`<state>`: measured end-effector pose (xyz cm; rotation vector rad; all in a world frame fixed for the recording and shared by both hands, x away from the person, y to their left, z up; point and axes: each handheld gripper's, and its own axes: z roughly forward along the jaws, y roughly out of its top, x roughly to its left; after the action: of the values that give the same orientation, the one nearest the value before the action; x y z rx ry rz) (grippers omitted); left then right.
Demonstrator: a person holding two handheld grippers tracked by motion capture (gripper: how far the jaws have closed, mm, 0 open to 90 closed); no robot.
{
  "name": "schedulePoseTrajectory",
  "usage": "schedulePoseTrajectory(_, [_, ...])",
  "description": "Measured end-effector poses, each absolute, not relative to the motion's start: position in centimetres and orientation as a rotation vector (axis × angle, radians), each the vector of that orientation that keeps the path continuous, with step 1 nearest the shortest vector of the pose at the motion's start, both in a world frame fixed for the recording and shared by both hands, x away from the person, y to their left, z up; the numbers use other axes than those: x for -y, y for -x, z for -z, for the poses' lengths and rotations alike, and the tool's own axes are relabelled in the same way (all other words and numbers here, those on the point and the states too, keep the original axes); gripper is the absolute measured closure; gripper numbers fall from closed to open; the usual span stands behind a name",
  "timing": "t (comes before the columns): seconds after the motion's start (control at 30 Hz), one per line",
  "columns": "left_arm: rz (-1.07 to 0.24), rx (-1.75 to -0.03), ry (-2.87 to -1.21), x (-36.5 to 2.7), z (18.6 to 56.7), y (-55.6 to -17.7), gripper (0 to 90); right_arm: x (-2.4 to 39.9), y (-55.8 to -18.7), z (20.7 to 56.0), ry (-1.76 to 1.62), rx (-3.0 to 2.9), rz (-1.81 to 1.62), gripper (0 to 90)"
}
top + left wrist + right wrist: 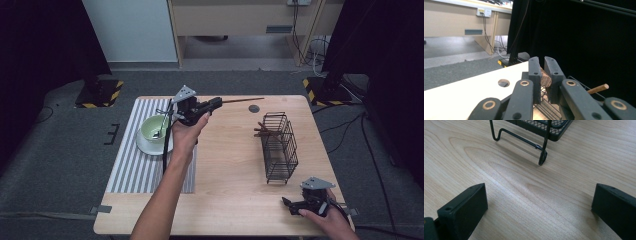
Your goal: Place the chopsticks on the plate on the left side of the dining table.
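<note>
My left gripper (218, 102) is held above the far side of the table, pointing right, shut on a thin brown wooden stick (245, 100) that reaches out toward the far right. In the left gripper view the stick's butt end (545, 80) is pinched between the two black jaws of the left gripper (542, 62). A black wire basket (279, 145) stands right of centre with similar brown sticks (262, 131) poking out of its far end; one stick tip (599, 88) shows past my jaws. My right gripper (287, 203) rests at the near right corner, open, with bare wood between the jaws of the right gripper (539, 190).
A green bowl (155, 127) with a spoon sits on a white saucer on a striped mat (132, 170) at the left. A small dark round disc (254, 108) lies near the far edge. The basket's wire foot (541, 157) stands just ahead of my right gripper.
</note>
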<state>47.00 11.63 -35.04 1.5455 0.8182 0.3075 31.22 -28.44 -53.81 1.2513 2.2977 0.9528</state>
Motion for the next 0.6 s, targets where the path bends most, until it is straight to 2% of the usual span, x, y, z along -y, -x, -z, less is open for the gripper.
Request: schedulePoseTrajectory(0.6, [-0.366, -0.889, -1.525, -14.8, 35.8, -46.6, 83.8, 28.4, -31.3, 53.8, -1.25, -2.297, -0.951, 0.4])
